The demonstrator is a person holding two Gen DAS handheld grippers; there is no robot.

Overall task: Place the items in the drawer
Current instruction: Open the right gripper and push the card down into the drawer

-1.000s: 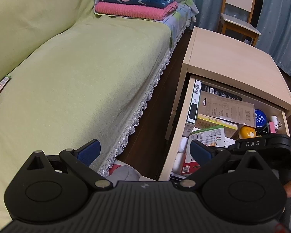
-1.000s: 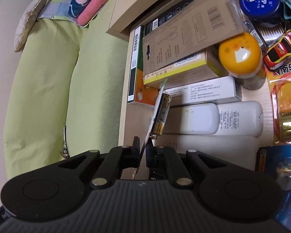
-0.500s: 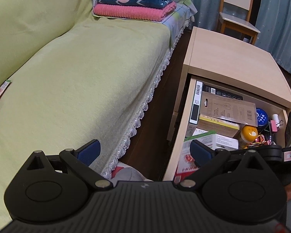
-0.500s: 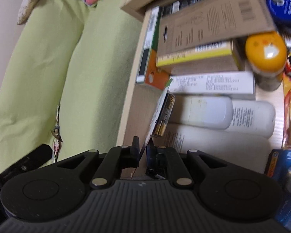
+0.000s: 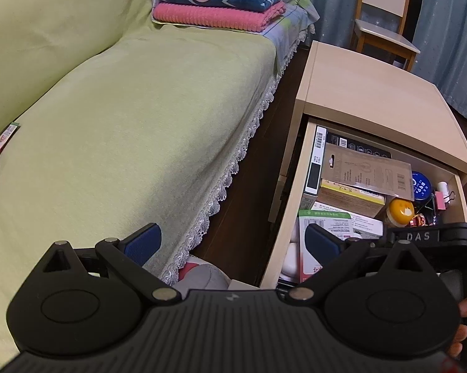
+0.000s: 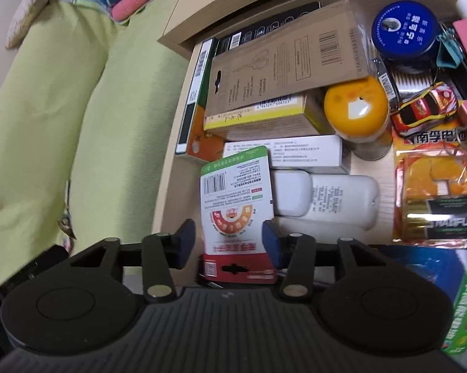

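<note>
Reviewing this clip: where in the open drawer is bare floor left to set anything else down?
Bare drawer floor shows only as a strip along the left wall beside the battery card, plus a sliver between the white bottle and the gold battery pack. Everywhere else is crowded.

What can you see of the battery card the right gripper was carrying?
The battery card now lies flat, printed back up, in the drawer near its left wall: green top band, barcode, white text panel, red hang-hole end. It overlaps the white bottles. The right gripper straddles it, fingers open, apparently not touching.
</note>
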